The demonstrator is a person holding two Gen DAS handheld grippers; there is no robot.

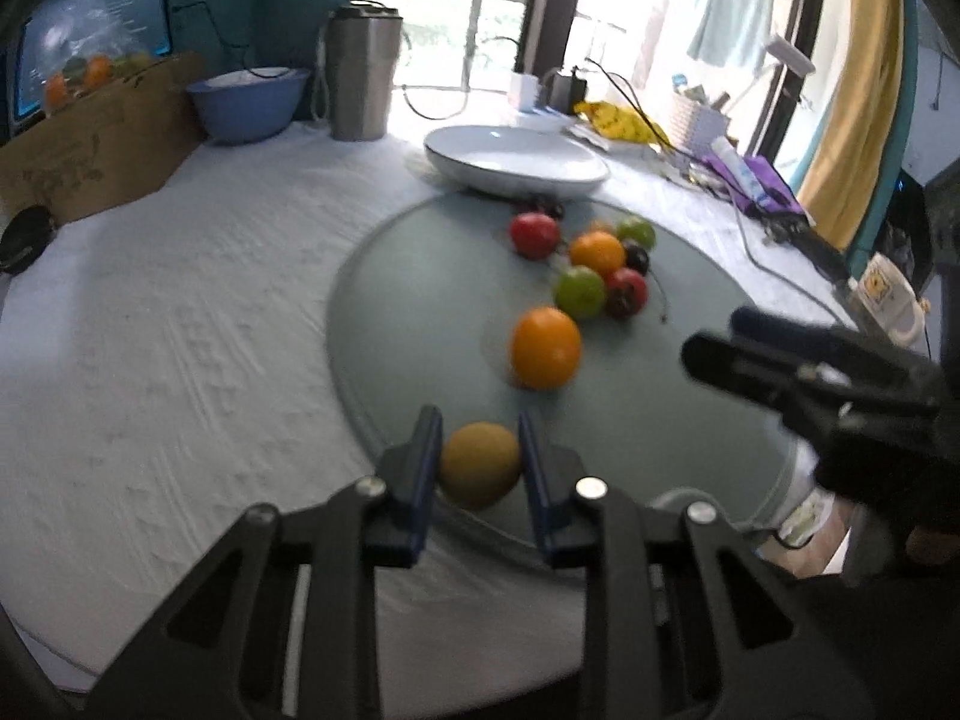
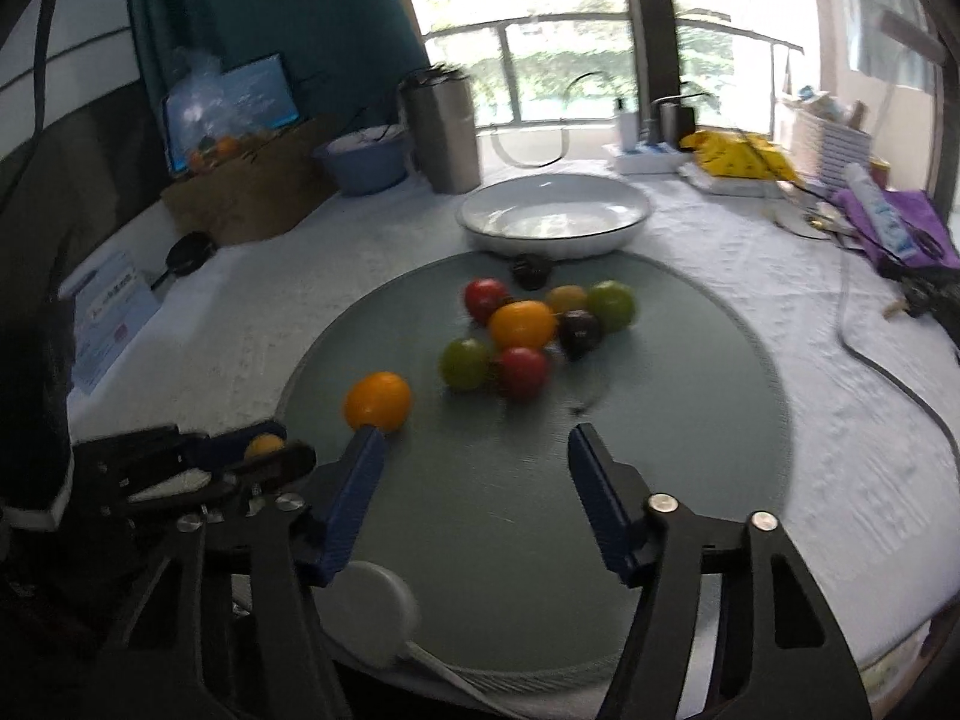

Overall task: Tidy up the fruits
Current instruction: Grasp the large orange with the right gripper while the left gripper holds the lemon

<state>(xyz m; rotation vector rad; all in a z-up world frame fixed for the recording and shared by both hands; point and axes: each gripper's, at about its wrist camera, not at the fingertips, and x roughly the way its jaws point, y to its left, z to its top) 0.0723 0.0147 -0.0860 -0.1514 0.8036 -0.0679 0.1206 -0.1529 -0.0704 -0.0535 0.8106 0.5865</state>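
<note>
White cloth covers the table [image 1: 180, 330], with a round gray mat [image 2: 690, 420] on it. Left gripper [image 1: 480, 456] squeezes a yellow fruit [image 1: 480, 465] at the mat's edge. Right gripper [image 2: 474, 468] is partly open with nothing inside, near the orange [image 2: 378, 401].

Right claw [image 2: 474, 438] low over grey round mat [image 2: 690, 396], jaws apart, nothing between them. Lone orange [image 2: 378, 401] just beyond its left finger. Left claw [image 2: 264, 450] at mat's left edge, clamped on small yellowish fruit [image 2: 264, 446]. Fruit cluster [image 2: 528, 330] mid-mat. White bowl [image 2: 555, 213] behind mat, toward desk's far edge.
</note>
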